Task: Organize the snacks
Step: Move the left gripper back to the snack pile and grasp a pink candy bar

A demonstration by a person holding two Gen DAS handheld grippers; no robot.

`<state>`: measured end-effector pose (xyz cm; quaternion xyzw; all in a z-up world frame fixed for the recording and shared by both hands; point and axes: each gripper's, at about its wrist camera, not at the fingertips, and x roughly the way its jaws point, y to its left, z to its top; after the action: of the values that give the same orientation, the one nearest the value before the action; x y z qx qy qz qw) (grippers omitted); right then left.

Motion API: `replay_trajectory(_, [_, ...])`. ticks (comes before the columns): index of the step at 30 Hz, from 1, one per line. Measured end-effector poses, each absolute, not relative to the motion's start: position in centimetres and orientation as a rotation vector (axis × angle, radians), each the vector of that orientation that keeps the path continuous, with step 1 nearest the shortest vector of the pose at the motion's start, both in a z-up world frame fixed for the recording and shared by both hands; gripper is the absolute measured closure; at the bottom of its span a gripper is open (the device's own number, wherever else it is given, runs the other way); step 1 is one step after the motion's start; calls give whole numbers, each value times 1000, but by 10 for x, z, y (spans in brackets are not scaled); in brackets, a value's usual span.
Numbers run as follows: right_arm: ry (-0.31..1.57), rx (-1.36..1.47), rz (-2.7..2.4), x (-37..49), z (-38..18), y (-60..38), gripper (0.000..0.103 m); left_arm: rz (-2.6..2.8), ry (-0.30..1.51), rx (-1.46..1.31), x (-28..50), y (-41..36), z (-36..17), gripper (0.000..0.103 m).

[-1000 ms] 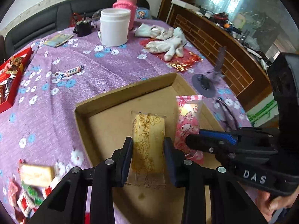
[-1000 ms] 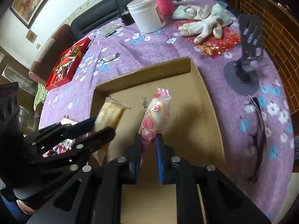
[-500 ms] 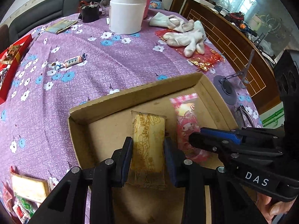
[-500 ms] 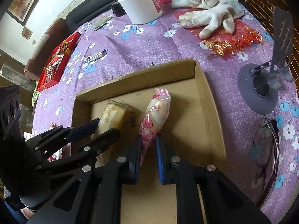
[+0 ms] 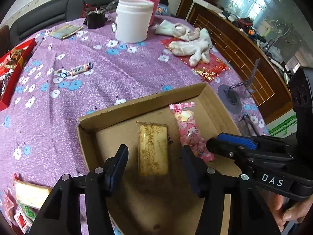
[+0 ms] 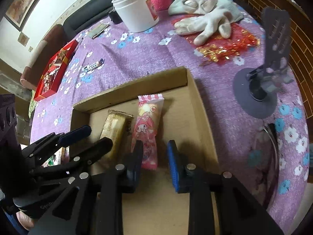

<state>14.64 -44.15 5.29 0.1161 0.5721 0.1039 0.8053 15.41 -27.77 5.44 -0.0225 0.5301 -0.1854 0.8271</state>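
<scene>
1. My left hand-held gripper (image 5: 154,161) was pinching the yellow snack bar (image 5: 153,148) a moment ago; now its jaws are opening and stand clear on both sides of the bar, touching neither edge.
2. That bar now lies flat on the floor of the cardboard box (image 5: 137,103), toward the left half, with its long side running away from me.
3. My right hand-held gripper (image 6: 154,154) had been pressed tight on the pink cartoon snack packet (image 6: 147,129), holding it on edge; its jaws are opening too. The packet has dropped flat, its near end lying against the left pad and well clear of the right one (so I judge nothing is holding it any more).
4. The 2 snacks sit side by side in the box, just beside each other, bar on the left and packet on the right.
5. For the task, I read this as 2 items delivered together.
6. More wrapped snacks (image 5: 29,195) wait on the purple tabletop (image 5: 127,72) left of the box, and a small candy roll (image 5: 79,70) lies farther out, so I judge the sorting is only partly done.
</scene>
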Motion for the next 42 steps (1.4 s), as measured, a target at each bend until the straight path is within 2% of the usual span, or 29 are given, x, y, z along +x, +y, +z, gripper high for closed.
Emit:
replay_trajectory(8, [1177,300,240,109,80,-431,78,-402,1073,-71,126,-255,82,44])
replay_trajectory(22, [1200,279,378,60,94,-348,78,-355,1021,-132,62,-171,105,44])
replay_trajectory(25, [1209,275,403,52,94,-331,78,-343,1013,-147,50,-148,108,44])
replay_trajectory(29, [1227,280,437,40,90,-309,71,-309,1005,-166,35,-115,108,44])
replay_trajectory(42, [1285,265,490,14,68,-262,70,-215,1023,-172,23,-20,93,43])
